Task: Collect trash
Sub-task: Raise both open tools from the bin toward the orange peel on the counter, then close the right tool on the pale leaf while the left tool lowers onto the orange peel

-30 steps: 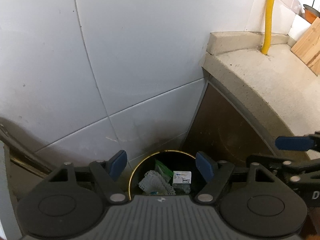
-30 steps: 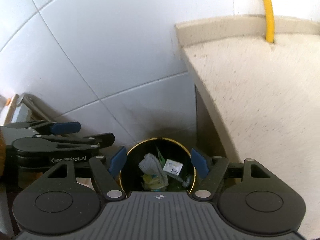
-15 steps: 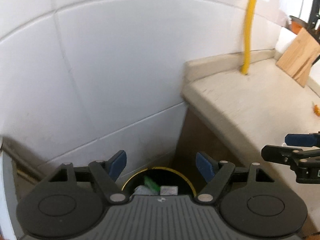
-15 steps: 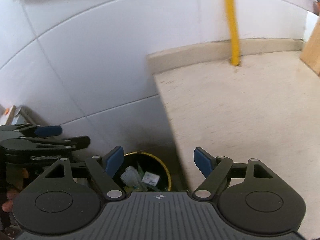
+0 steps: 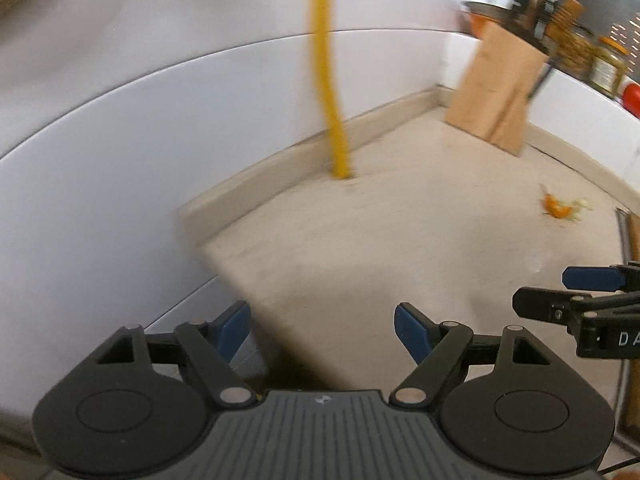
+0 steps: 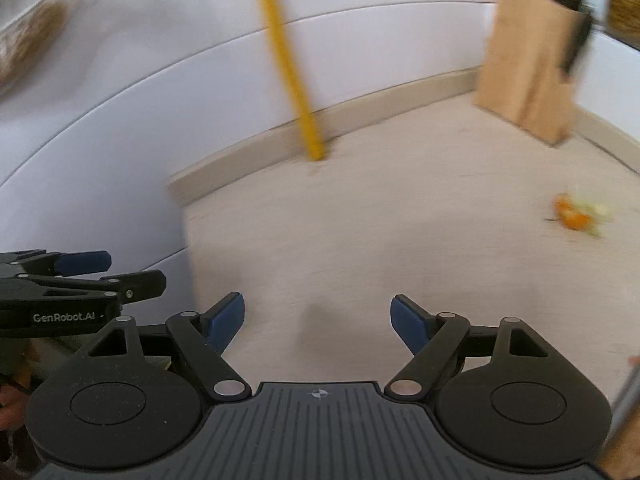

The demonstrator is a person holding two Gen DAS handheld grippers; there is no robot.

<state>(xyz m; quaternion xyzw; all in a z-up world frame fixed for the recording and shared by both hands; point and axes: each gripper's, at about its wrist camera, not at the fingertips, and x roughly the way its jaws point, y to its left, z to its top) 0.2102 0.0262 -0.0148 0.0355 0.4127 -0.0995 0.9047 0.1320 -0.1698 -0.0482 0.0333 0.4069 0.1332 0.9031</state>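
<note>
A small heap of orange peel and pale scraps point(image 5: 560, 209) lies on the beige countertop point(image 5: 400, 248) at the far right; it also shows in the right wrist view as the scraps point(image 6: 582, 216). My left gripper point(image 5: 322, 332) is open and empty, hanging over the counter's left corner. My right gripper point(image 6: 318, 320) is open and empty above the countertop point(image 6: 360, 220), well short of the scraps. Each gripper shows at the edge of the other's view: the right gripper point(image 5: 592, 292) and the left gripper point(image 6: 80, 276). Both pictures are motion-blurred.
A yellow pipe point(image 5: 328, 80) rises from the counter's back edge against the white tiled wall point(image 5: 120, 160). A wooden knife block point(image 5: 500, 92) stands at the back right, with jars and a pan behind it. The counter drops off at its left edge.
Both views have swung up and to the right, from the trash bin by the wall onto the countertop. The bin has left both views. The peel scraps have come into sight.
</note>
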